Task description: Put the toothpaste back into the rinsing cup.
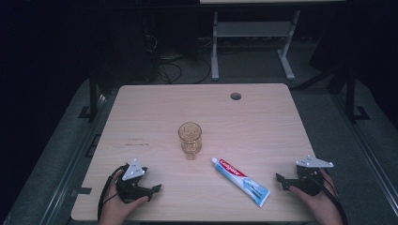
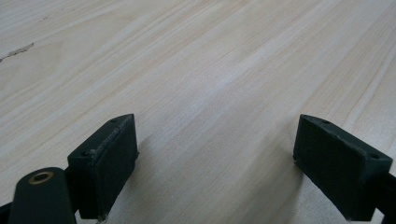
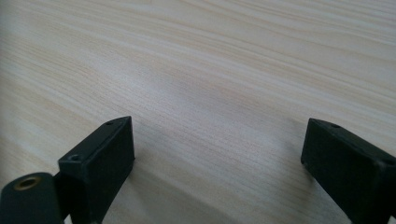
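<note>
A clear amber-tinted glass (image 1: pixel 190 139) stands upright at the middle of the light wooden table (image 1: pixel 263 117). A white, red and blue toothpaste tube (image 1: pixel 240 181) lies flat to its right, cap toward the glass. My left gripper (image 1: pixel 154 190) rests near the front left edge, held by a hand, open. My right gripper (image 1: pixel 283 182) rests near the front right edge, just right of the tube, open. In the left gripper view, the left gripper (image 2: pixel 215 161) has only bare wood between its wide-apart jaws. The right gripper (image 3: pixel 217 163) also spans bare wood in the right gripper view.
A round cable hole (image 1: pixel 235 96) sits near the table's far edge. Faint marks (image 1: pixel 136 142) lie on the wood left of the glass. Beyond the table stand a white desk frame (image 1: pixel 253 37) and tangled cables (image 1: pixel 169 65) on the floor.
</note>
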Motion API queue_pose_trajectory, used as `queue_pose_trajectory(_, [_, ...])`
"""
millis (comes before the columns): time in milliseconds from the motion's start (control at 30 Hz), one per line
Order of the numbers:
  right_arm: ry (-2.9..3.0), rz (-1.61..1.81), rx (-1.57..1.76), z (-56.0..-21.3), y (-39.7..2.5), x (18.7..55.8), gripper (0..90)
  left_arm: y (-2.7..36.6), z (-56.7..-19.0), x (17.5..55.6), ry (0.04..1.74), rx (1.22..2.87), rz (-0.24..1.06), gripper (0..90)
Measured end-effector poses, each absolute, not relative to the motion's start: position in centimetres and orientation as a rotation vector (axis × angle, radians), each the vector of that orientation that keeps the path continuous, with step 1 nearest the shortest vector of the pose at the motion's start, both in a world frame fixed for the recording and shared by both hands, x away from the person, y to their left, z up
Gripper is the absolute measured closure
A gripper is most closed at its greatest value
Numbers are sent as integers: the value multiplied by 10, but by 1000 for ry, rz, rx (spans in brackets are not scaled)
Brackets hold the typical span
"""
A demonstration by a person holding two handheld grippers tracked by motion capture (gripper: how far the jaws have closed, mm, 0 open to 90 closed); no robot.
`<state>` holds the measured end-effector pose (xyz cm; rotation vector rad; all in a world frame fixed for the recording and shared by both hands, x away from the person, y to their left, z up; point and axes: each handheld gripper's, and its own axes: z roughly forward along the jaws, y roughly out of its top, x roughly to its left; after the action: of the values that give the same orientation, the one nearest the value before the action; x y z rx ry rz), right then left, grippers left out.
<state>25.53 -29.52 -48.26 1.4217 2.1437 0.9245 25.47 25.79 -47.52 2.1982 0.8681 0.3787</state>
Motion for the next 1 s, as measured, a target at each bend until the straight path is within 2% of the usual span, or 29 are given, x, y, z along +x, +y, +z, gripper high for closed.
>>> queue_pose_trajectory(333, [2146, 925, 1420, -482, -295, 255, 90, 257, -475, 255, 876, 2196, 382, 128])
queue_pose_trajectory(467, [2144, 941, 1407, -482, -296, 253, 158, 257, -475, 255, 874, 2198, 383, 130])
queue_pose_trajectory(600, [2173, 934, 1398, -478, -295, 252, 290, 258, -475, 255, 874, 2198, 382, 131])
queue_pose_trajectory(633, [2173, 934, 1398, -478, -295, 252, 290, 258, -475, 255, 874, 2198, 382, 131])
queue_pose_trajectory(667, [2180, 962, 1413, -476, -296, 252, 360, 258, -475, 254, 874, 2196, 382, 131])
queue_pose_trajectory(800, [2195, 1012, 1434, -472, -296, 251, 500, 258, -475, 254, 874, 2197, 383, 132])
queue_pose_trajectory(833, [2199, 1026, 1422, -469, -295, 250, 566, 258, -475, 254, 876, 2196, 382, 132])
queue_pose_trajectory(1000, [2220, 1151, 1405, -460, -291, 243, 767, 258, -475, 253, 875, 2197, 381, 132])
